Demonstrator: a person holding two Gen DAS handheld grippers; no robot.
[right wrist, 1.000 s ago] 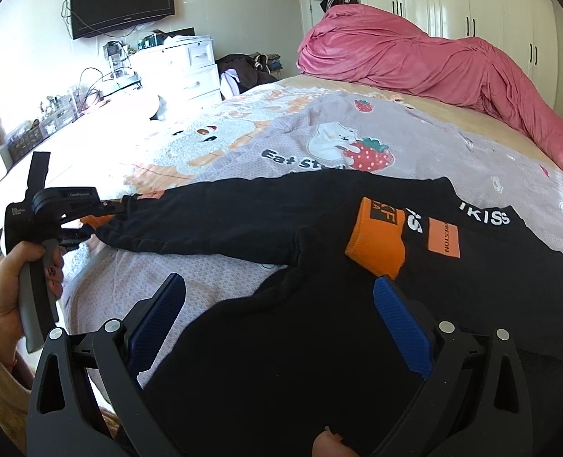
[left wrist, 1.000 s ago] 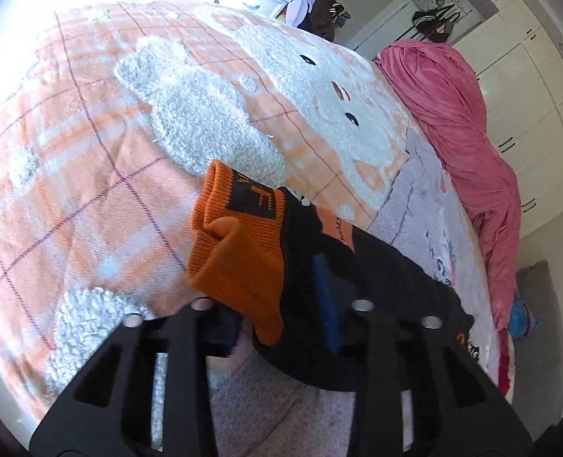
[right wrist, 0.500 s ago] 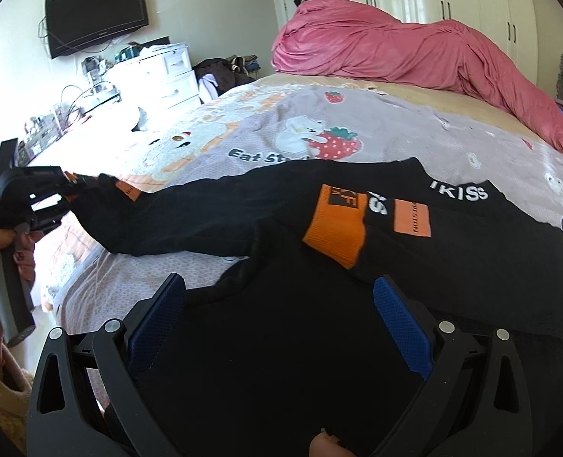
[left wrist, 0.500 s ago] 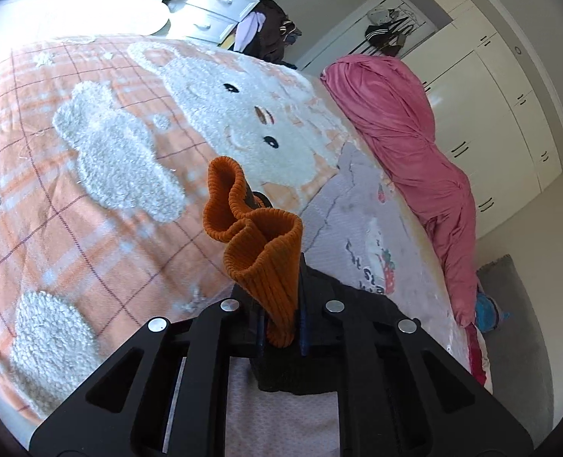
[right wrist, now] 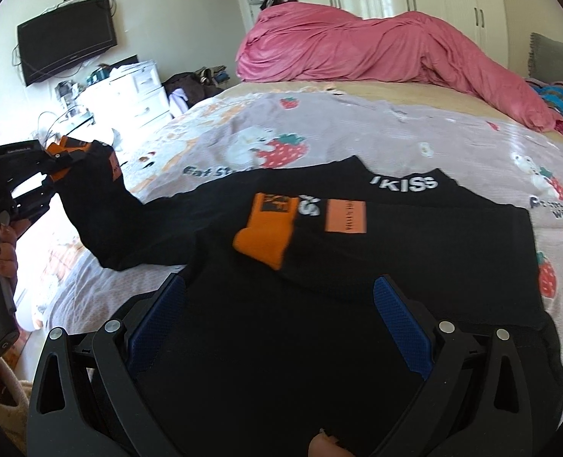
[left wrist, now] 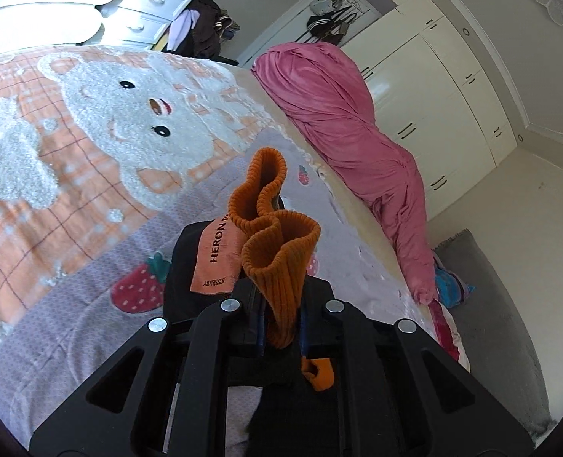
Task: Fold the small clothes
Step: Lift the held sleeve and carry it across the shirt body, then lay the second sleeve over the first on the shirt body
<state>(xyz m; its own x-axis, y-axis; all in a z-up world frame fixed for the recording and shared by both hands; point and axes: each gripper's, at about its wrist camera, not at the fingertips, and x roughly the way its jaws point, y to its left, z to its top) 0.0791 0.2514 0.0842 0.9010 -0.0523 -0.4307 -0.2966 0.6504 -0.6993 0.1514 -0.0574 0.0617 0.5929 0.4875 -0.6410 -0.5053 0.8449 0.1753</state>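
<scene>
One sleeve (right wrist: pixel 300 228) already lies folded across the black sweater (right wrist: pixel 395 251) mid-bed (right wrist: pixel 357 129). The left hand-held gripper (left wrist: pixel 279 323) clamps the other orange cuff (left wrist: pixel 277 251), lifted near the bed's left edge; the right hand-held gripper (right wrist: pixel 277 316) hovers with its jaws apart. Second sleeve and body folds remain.

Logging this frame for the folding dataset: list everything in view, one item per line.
Black sweatshirt: one, black with orange patches, spread on the bed.
Orange cuff: one, lifted sleeve end, clamped in left gripper.
Second cuff: one, orange, folded onto the chest.
Strawberry bedspread: one, lilac, under sweatshirt.
Bear blanket: one, orange plaid, bed's left.
Pink duvet: one, bunched at far side.
TV: one, black, wall.
Wardrobes: white, far wall.
Left gripper: black, shut.
Right gripper: black, open above sweatshirt.
</scene>
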